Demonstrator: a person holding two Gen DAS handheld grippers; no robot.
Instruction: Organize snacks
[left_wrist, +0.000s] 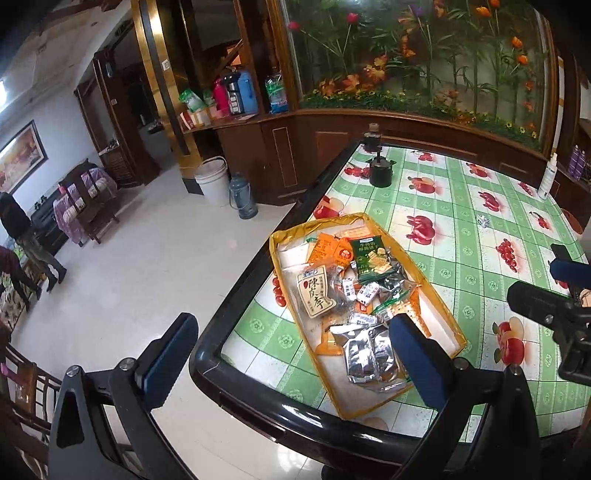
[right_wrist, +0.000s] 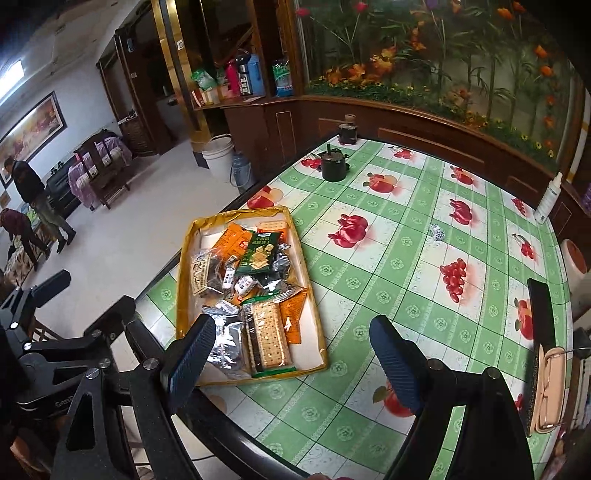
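Both jaws are being held wide apart, gripping nothing. The yellow tray (right_wrist: 319, 317) of heaped snack packets (right_wrist: 255, 280) is lying just ahead of them, near the surface (right_wrist: 388, 236) edge; a nudge risks tipping it floorward.

Left wrist view: left gripper (left_wrist: 291, 347) right finger covers part of the silver packets (left_wrist: 364, 356) and the near right stretch of the tray (left_wrist: 448, 321). Right gripper (left_wrist: 554, 314) cut off by the frame's right edge; jaw state unreadable there. Desk (left_wrist: 461, 229) near corner runs out of frame below.

Right wrist view: right gripper (right_wrist: 291, 356) left finger hides the tray's near left corner and some foil packs. Small speckled object (right_wrist: 437, 232) ahead, too small to identify. Pack print unreadable. Pink case (right_wrist: 550, 391) to the right, clipped by the vignette.
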